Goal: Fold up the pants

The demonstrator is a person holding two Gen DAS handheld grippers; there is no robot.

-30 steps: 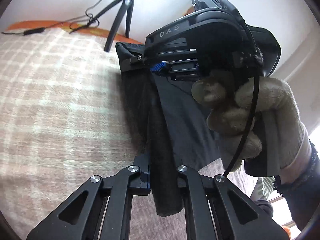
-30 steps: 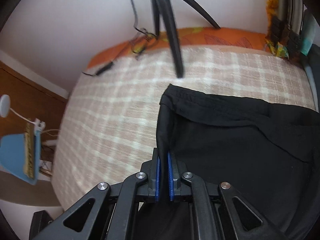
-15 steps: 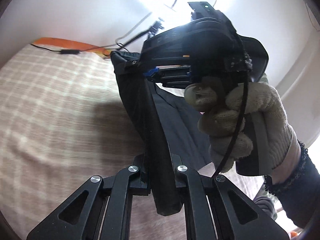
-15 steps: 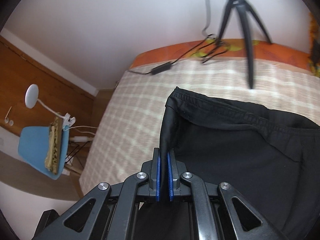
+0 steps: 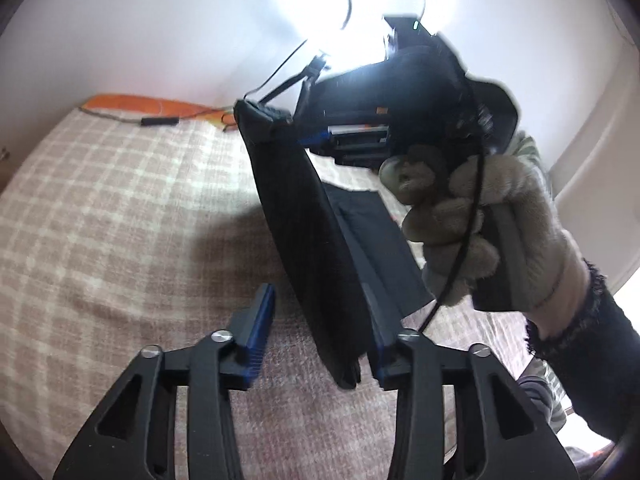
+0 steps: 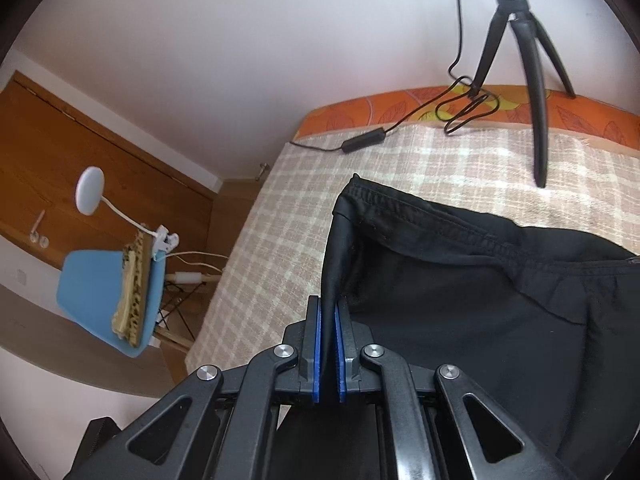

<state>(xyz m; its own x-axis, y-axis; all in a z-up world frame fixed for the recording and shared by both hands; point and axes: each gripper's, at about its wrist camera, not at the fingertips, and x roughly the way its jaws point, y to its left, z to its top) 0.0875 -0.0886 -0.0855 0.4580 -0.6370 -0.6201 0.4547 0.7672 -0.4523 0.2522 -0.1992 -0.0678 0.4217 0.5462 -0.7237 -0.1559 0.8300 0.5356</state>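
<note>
The black pants (image 5: 316, 248) hang stretched above the checked bedspread (image 5: 112, 216). My left gripper (image 5: 320, 320) is open; the fabric's lower end rests against its right finger (image 5: 380, 344), clear of the left pad. My right gripper (image 6: 329, 344) is shut on the waistband corner of the pants (image 6: 460, 280), and it shows from outside in the left wrist view (image 5: 304, 136), held by a gloved hand (image 5: 472, 232). The rest of the pants hangs to the right in the right wrist view.
A black tripod (image 6: 524, 64) and a cable with an adapter (image 6: 364, 140) stand on the bed's far end by the orange edge (image 6: 440, 108). A blue chair (image 6: 108, 296) and white lamp (image 6: 92, 196) stand beside the bed. A bright light (image 5: 360, 4) glares above.
My left gripper has opened and let go of the pants. Both grippers tilted upward, lifting the pants higher above the bed.
</note>
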